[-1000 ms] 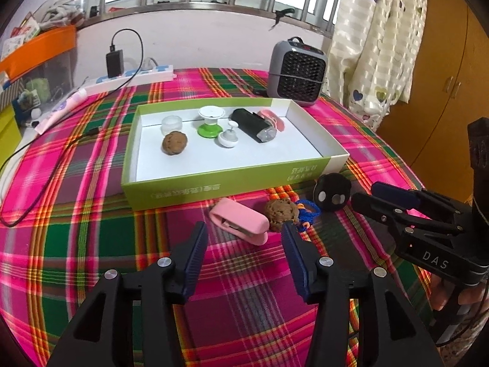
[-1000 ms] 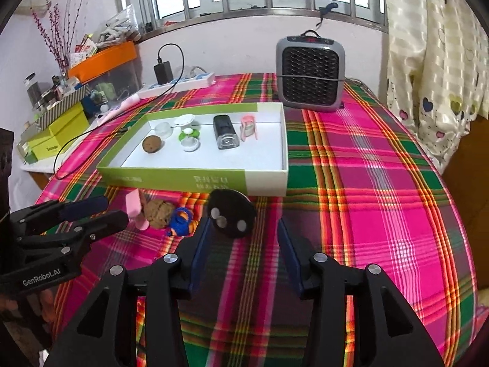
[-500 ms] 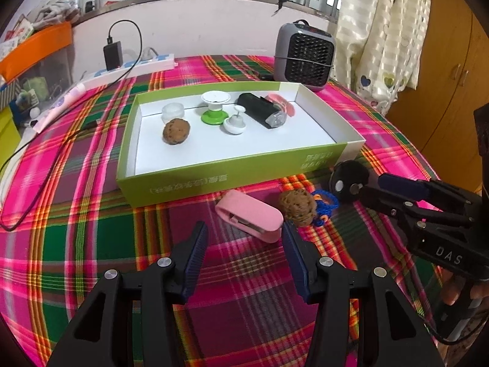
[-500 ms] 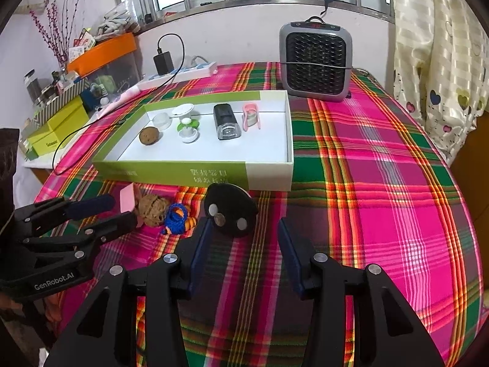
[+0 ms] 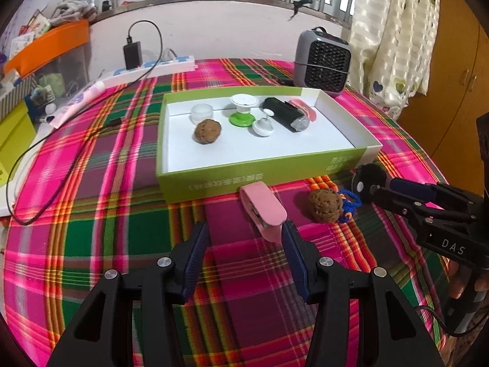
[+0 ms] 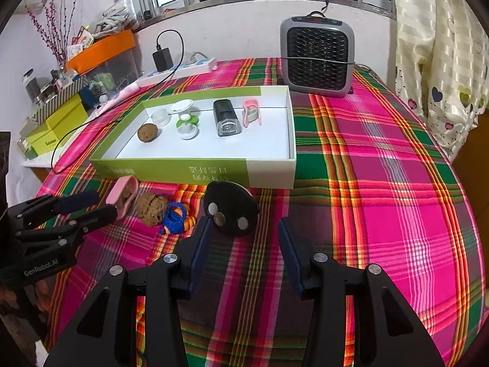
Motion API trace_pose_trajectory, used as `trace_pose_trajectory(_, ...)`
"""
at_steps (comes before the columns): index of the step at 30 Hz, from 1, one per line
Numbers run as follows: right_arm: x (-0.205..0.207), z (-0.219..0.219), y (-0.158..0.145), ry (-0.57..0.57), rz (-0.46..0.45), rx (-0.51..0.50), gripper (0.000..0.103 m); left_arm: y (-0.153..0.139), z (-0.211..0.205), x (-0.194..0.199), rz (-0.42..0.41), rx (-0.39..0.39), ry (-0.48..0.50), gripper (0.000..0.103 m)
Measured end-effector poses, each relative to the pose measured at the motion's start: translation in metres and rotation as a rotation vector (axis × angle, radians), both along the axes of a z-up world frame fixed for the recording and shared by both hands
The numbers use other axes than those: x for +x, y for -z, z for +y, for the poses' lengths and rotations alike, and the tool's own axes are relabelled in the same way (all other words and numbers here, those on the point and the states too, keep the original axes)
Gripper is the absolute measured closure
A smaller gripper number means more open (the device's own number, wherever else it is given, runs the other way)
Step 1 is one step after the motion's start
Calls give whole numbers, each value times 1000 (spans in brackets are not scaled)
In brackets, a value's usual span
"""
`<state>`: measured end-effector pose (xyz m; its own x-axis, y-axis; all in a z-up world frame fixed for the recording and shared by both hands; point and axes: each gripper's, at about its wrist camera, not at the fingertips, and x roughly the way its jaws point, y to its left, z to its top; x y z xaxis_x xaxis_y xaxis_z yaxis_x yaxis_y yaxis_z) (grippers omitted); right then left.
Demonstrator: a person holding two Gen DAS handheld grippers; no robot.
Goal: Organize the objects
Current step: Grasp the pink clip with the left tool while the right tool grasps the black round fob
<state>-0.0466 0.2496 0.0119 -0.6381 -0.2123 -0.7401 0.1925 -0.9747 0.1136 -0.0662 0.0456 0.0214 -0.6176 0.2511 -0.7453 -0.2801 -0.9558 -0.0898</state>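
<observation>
A green box (image 5: 259,177) with a white inside holds a brown ball, a clear cup, green and white pieces, a black cylinder and a pink clip. On the cloth in front of it lie a pink case (image 5: 262,211), a brown ball (image 5: 324,205), a blue knitted piece (image 5: 348,203) and a black disc (image 5: 368,180). My left gripper (image 5: 244,232) is open, and the pink case's near end reaches between its tips. My right gripper (image 6: 244,226) is open just short of the black disc (image 6: 230,208), which lies by its left finger.
A grey heater (image 6: 318,58) stands behind the box (image 6: 183,169). A power strip with a charger and cable (image 5: 159,64) lies at the back left, next to an orange bin (image 5: 49,46) and yellow-green boxes (image 6: 58,125). A curtain (image 6: 443,46) hangs beyond the right table edge.
Both views have shifted slightly, and the loose objects sit a little nearer the fingertips. Nothing was taken hold of or let go.
</observation>
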Motion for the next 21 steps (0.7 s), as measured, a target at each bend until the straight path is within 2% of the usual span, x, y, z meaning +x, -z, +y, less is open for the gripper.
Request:
trace_pose_trajectory(6, -2, -2, 1, -11, -6, 6, 57, -1, -5, 3, -5, 5, -16, 54)
trace_pose_trajectory(11, -4, -4, 2, -18, -12, 11, 57, 0, 3, 3, -11, 14, 14, 54)
trace_pose_trajectory(21, -12, -7, 6, -28, -37, 29, 57, 3, 5, -16, -26, 5, 1, 54)
